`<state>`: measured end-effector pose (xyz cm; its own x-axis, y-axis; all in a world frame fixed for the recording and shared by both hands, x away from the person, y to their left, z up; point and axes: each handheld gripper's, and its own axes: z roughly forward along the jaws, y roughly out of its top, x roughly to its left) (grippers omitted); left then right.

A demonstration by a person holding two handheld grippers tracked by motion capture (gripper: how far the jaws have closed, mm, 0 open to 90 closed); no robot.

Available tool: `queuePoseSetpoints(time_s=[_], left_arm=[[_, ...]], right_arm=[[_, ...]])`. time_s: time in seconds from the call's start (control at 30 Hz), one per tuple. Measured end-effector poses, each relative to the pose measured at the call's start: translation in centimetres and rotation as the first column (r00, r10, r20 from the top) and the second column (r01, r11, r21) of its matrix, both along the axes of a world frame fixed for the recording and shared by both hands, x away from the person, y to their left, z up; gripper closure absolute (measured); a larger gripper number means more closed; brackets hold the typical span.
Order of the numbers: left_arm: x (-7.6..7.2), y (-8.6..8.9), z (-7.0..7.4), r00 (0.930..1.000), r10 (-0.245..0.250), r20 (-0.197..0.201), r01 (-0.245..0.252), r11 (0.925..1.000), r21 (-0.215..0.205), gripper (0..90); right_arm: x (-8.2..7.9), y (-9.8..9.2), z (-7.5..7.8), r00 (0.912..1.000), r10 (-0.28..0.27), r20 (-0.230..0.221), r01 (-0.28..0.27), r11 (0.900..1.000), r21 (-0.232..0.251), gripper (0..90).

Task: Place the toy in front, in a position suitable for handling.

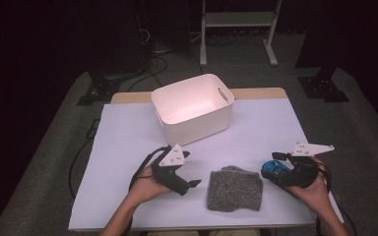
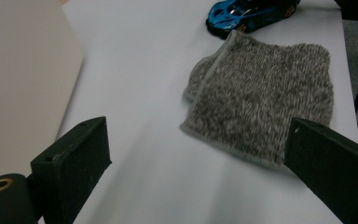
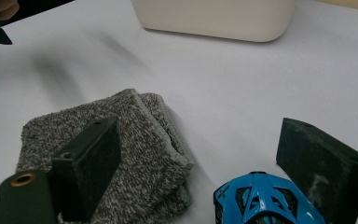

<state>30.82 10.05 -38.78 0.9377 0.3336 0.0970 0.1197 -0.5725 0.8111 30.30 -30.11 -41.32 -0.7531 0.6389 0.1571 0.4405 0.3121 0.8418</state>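
Note:
A folded grey towel (image 1: 235, 189) lies near the table's front edge, between my two grippers. A blue toy car (image 1: 271, 170) sits just right of it. My left gripper (image 1: 191, 169) is held left of the towel and points at it. Its jaws stand wide open, and in the left gripper view (image 2: 198, 140) the towel (image 2: 265, 98) lies ahead of them with the car (image 2: 247, 14) beyond. My right gripper (image 1: 277, 167) is open, one jaw on each side of the car (image 3: 261, 200) and neither pressed against it. The towel (image 3: 135, 149) lies next to the car.
A white plastic bin (image 1: 192, 108) with cut-out handles stands empty at the back middle of the white-covered table (image 1: 123, 147). Its wall (image 3: 214, 16) lies ahead of the right gripper. Stands, cables and a white rack (image 1: 238, 24) are on the floor behind.

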Motion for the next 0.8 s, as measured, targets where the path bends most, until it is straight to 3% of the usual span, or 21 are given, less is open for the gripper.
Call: queuePoseSetpoints(time_s=[0.13,0.37,0.5,0.8], left_arm=[[0.8,-2.7,-0.2,0.9987,-0.049,-0.009,0.050,0.9987,0.015,8.4],[1.2,-5.3,-1.1,0.9936,-0.109,-0.033,0.110,0.9923,0.057,10.7],[1.3,-6.8,-1.9,0.9884,-0.144,-0.048,0.148,0.9851,0.088,13.1],[1.2,-10.4,-3.1,0.9711,-0.230,-0.062,0.237,0.9611,0.142,19.0]], right_arm=[[0.0,-0.1,0.0,1.0000,-0.001,0.002,0.001,1.000,-0.007,12.4],[-0.1,-0.2,0.0,1.0000,0.001,0.002,-0.001,1.000,0.002,12.4],[-0.1,-0.1,0.0,1.0000,0.009,0.004,-0.009,1.000,-0.004,12.5],[0.0,0.3,-0.1,0.9997,0.023,0.004,-0.023,1.000,-0.018,12.4]])
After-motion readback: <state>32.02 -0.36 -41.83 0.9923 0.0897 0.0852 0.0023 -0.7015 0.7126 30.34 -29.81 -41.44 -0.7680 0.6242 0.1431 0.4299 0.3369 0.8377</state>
